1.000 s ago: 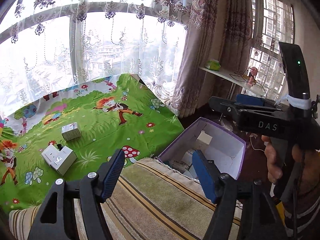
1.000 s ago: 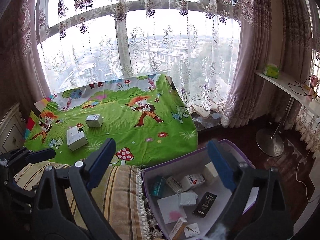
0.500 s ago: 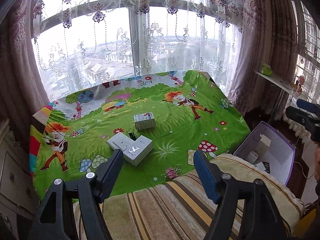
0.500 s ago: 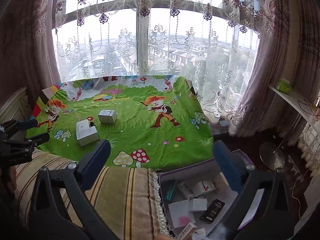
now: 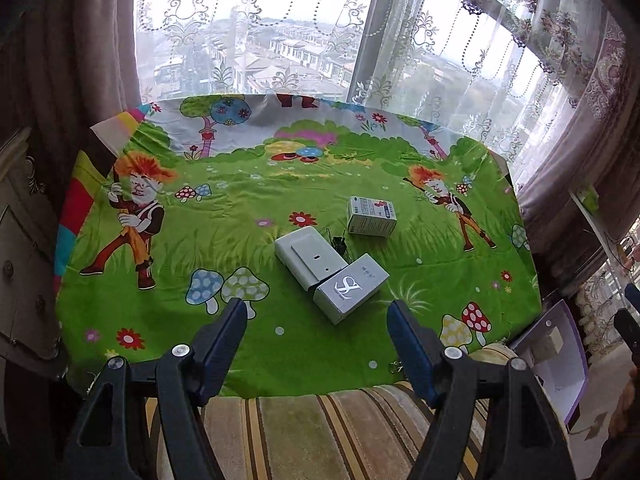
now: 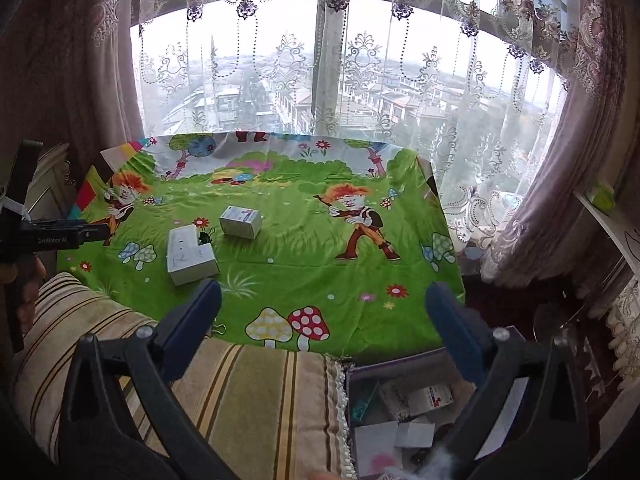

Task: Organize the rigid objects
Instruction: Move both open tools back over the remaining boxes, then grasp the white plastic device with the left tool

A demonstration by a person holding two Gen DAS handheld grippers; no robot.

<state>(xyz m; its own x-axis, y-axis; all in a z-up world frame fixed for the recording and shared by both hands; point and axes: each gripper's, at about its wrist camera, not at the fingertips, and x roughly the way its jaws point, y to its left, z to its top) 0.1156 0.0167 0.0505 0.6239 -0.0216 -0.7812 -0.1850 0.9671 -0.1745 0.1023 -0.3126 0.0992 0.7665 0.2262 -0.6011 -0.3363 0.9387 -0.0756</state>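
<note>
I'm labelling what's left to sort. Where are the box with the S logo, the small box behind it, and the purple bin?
S-logo box [image 5: 351, 287], left wrist view, top face.
Small box [image 5: 372, 216], left wrist view, top face.
Purple bin [image 6: 349, 384], right wrist view, left wall.

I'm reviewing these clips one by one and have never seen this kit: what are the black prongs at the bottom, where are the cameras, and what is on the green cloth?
The prongs are two-finger grippers, one in each of a person's hands, with a fisheye camera on each looking along its fingers. The left gripper and the right gripper are both open and hold nothing. On the cartoon cloth lie three boxes: a logo box touching a flat grey box, and a small printed box apart. A purple-rimmed bin of small items sits below the cloth's right edge.
</note>
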